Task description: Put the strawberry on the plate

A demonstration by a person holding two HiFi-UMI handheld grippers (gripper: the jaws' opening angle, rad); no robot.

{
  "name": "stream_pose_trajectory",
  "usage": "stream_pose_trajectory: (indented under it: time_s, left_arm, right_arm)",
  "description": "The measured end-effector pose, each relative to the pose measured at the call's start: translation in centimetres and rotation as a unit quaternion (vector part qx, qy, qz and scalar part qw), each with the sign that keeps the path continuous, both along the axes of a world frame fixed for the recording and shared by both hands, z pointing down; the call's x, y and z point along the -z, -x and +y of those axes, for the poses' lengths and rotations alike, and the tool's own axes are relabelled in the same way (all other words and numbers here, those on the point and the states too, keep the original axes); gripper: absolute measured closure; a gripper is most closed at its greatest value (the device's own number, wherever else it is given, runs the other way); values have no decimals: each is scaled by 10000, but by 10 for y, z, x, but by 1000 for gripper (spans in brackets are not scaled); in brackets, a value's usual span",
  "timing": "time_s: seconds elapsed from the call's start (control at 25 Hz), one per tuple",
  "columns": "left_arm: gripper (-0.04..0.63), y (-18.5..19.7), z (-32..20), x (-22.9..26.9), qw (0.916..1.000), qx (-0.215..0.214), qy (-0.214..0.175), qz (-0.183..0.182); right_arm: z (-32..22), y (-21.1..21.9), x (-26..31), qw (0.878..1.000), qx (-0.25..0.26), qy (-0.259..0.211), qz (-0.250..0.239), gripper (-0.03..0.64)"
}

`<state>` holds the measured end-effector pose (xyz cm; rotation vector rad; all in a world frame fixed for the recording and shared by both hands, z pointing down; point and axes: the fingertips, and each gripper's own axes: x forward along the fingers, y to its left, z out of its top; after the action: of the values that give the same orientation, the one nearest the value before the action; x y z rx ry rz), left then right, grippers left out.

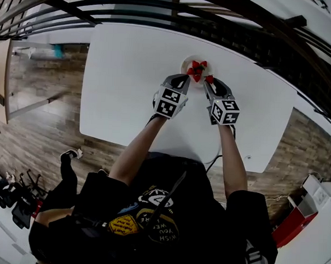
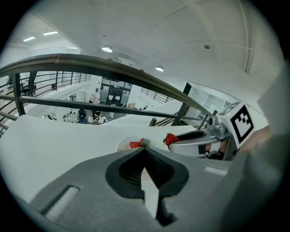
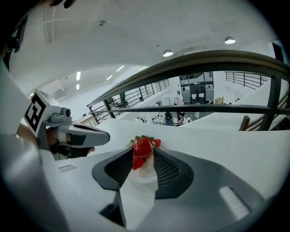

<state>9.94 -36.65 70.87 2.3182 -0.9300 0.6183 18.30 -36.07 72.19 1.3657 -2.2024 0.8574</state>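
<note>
The biggest thing under me is the white desk (image 1: 130,72), smooth and matte with rounded corners. To the left of the plate (image 1: 185,63) it runs bare for a long stretch, so that side gives me the most room to swing. Its far edge lies close behind the plate, and a dark metal railing (image 1: 159,13) of curved bars follows just beyond that edge. Wood-plank floor (image 1: 41,90) shows past the desk's left edge. The left gripper (image 1: 185,78) sits at the plate's near left, a hard grey shell carrying a black-and-white marker cube (image 1: 168,101). Its fingers (image 2: 86,190) meet at the tips with nothing between them, and the ribbed dark pads bow apart behind the tips. The right gripper (image 1: 208,81) sits at the plate's near right, with a clear gap of desk between it and the left one. Its fingers (image 3: 204,181) are clamped on the strawberry (image 3: 142,147), which is red and pitted with a green leafy cap and is held at the plate's near right rim. The plate itself is small, round and white. Other strawberries (image 1: 196,70) lie on it, though I cannot count them.
</note>
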Motion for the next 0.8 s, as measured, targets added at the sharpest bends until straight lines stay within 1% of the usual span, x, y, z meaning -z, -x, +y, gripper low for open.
stream_pose_trajectory:
  time_s: [0.2, 0.32, 0.48, 0.64, 0.8]
  left_arm:
    - [595, -6, -1, -11, 10000, -18, 79, -3]
    - [595, -8, 2, -12, 10000, -17, 90, -2]
    - [595, -6, -1, -19, 9998, 1, 204, 44]
    - [595, -3, -7, -18, 9999, 28, 132, 44]
    - [595, 1, -11, -19, 9998, 57, 183, 99]
  right_arm:
    - [-3, -5, -23, 9994, 132, 166, 291, 471]
    - [0, -9, -38, 9977, 224, 378, 507, 471]
    - [-6, -10, -51, 9954, 250, 604, 696, 471]
    - [-9, -10, -61, 9915, 349, 858, 911, 471]
    - [-13, -6, -65, 9868, 506, 1000, 1169, 471]
